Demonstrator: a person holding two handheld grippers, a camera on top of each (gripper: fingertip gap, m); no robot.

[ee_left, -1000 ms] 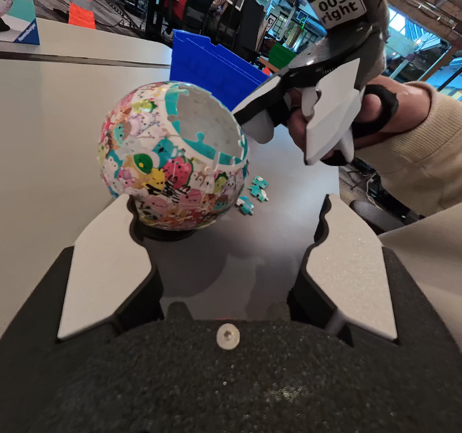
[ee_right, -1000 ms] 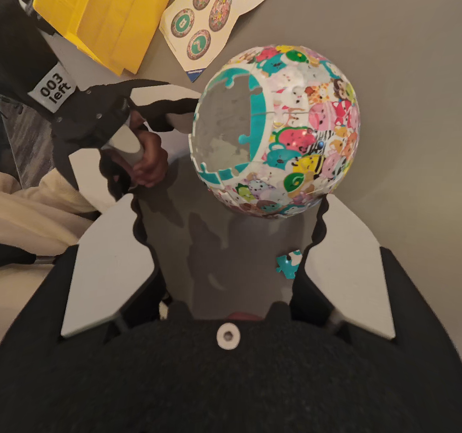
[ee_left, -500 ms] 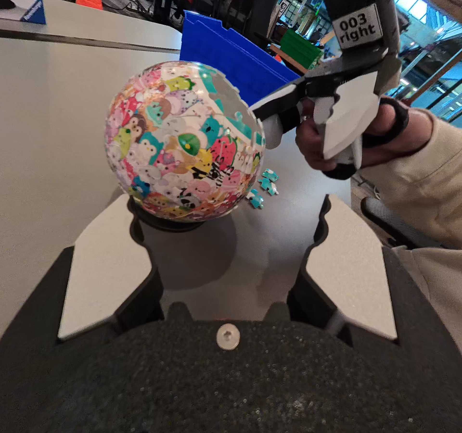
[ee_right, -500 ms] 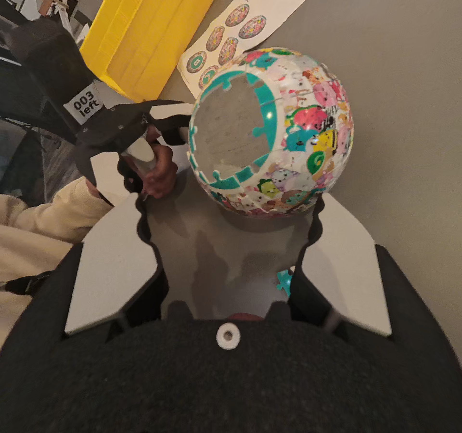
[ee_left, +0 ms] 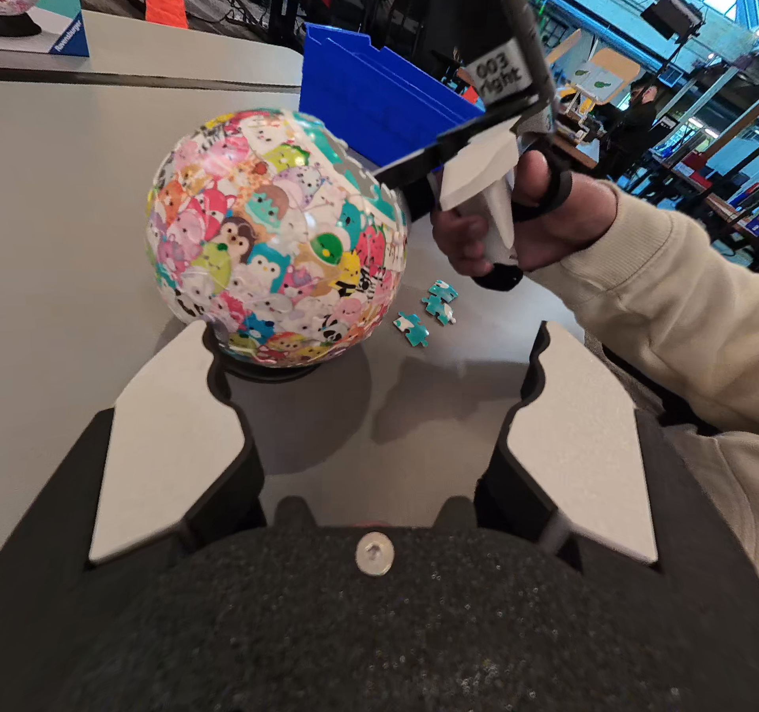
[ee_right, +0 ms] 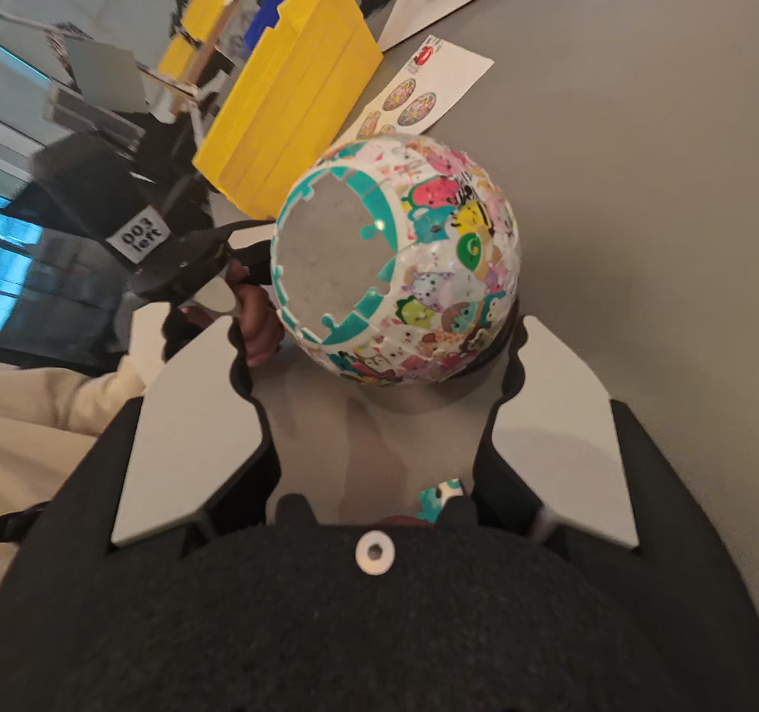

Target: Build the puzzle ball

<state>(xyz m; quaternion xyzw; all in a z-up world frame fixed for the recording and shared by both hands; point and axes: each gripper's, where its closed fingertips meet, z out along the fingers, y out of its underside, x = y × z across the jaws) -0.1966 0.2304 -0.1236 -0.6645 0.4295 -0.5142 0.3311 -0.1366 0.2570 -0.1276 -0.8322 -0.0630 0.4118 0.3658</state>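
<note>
The colourful puzzle ball (ee_left: 275, 236) sits on a black stand (ee_left: 263, 372) on the grey table. Its round hole with a teal rim (ee_right: 328, 257) faces the right gripper and is mostly hidden in the left wrist view. My left gripper (ee_left: 373, 331) is open and empty, with its left fingertip beside the stand. My right gripper (ee_right: 378, 322) is open and empty just in front of the ball (ee_right: 451, 248). It also shows in the left wrist view (ee_left: 415, 195), with one finger at the ball's upper right edge. Three loose teal pieces (ee_left: 410, 326) lie to the right of the ball.
A blue bin (ee_left: 378, 105) stands behind the ball and the puzzle box (ee_left: 37, 2) stands at the far left. A yellow bin (ee_right: 287, 105) and a printed sheet (ee_right: 427, 92) lie beyond the ball. One teal piece (ee_right: 439, 499) lies under the right gripper.
The ball has turned on its stand, so its hole now faces away from the left wrist view. The right gripper has tilted and come closer to the ball.
</note>
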